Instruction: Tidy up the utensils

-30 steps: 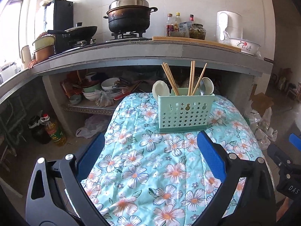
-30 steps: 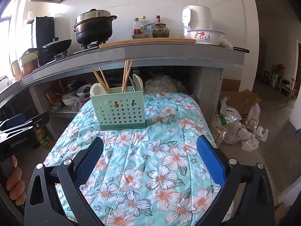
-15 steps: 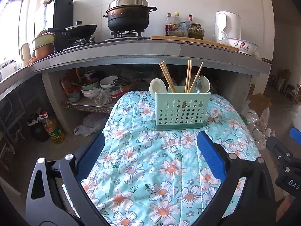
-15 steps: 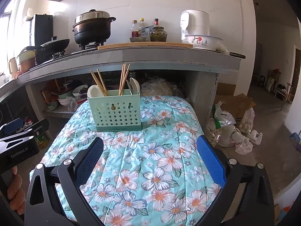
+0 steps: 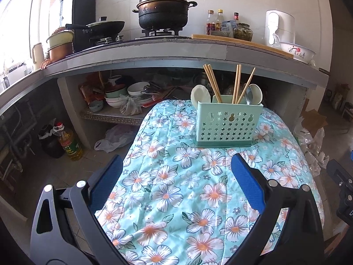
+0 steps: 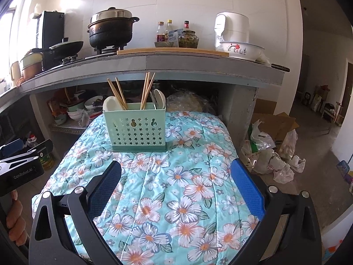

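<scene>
A mint green utensil caddy (image 5: 228, 124) with star cut-outs stands at the far end of a table covered by a floral cloth (image 5: 187, 190). It also shows in the right wrist view (image 6: 135, 128). Wooden chopsticks (image 5: 236, 84), white spoons (image 5: 199, 95) and a metal spoon stand in it. My left gripper (image 5: 176, 165) is open and empty, well short of the caddy. My right gripper (image 6: 175, 170) is open and empty, also short of it. The left gripper's body (image 6: 19, 167) shows at the left edge of the right wrist view.
A concrete counter (image 5: 176, 53) behind the table carries a black pot (image 5: 163, 11), wok, bottles, a cutting board and a flowered bowl (image 6: 241, 49). Dishes sit on a shelf under it (image 5: 123, 97). An oil bottle (image 5: 69, 141) and plastic bags (image 6: 271, 154) lie on the floor.
Both grippers have drawn back from the caddy and risen a little; the caddy looks smaller and farther. Nothing on the table has moved.
</scene>
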### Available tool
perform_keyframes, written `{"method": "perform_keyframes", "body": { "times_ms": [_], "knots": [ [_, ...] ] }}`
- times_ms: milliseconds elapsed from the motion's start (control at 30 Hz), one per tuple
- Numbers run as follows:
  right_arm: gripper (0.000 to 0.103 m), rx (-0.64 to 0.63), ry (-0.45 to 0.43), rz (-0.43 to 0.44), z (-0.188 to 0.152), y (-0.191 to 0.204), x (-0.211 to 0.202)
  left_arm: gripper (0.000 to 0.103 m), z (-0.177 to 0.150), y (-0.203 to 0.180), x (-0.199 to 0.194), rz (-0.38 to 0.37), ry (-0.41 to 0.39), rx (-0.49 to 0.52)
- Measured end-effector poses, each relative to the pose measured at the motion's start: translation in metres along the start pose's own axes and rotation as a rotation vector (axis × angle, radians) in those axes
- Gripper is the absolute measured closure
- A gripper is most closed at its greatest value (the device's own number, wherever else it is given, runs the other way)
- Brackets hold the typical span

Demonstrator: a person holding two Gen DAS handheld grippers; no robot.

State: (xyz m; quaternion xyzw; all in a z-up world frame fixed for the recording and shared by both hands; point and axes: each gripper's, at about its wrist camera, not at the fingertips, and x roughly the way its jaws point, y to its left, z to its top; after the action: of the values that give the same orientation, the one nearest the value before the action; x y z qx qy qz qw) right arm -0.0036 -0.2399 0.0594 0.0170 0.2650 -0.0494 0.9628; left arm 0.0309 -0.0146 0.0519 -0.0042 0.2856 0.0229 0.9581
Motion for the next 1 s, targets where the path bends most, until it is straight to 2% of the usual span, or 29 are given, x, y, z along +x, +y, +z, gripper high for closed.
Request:
{"method": "perform_keyframes", "body": {
  "times_ms": [400, 1000],
  "knots": [
    [0.006, 0.017, 0.010, -0.032, 0.001, -0.012, 0.000, 0.008, 0.001, 0.023, 0.000, 0.036, 0.005, -0.037],
    [0.006, 0.022, 0.005, -0.048, 0.006, -0.023, -0.003, 0.008, 0.001, 0.026, -0.002, 0.045, 0.004, -0.034]
  ]
}}
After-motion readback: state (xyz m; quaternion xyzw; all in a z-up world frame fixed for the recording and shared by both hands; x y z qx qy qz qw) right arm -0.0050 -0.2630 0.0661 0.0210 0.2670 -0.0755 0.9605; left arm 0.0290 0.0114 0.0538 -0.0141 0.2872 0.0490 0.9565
